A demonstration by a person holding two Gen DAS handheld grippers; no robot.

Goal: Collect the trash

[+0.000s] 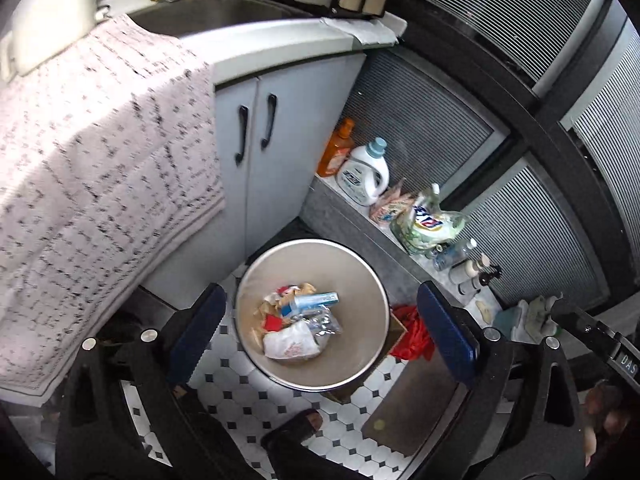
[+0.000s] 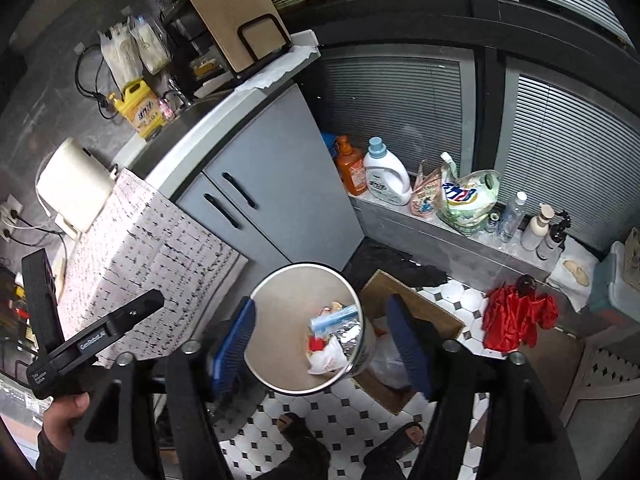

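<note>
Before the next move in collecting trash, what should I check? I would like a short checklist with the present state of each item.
1. Left gripper open and holding nothing: ok.
2. Right gripper open and holding nothing: ok.
3. Trash bin upright on the floor, mouth open and below both grippers: ok.
4. Space in the bin: ok; wrappers cover only the bottom.
5. Next trash to pick: cannot tell; a red cloth lies on the tiles, but whether it is trash is not visible.
6. Feet near the bin base: not ok; they stand close, so move with care.
</note>
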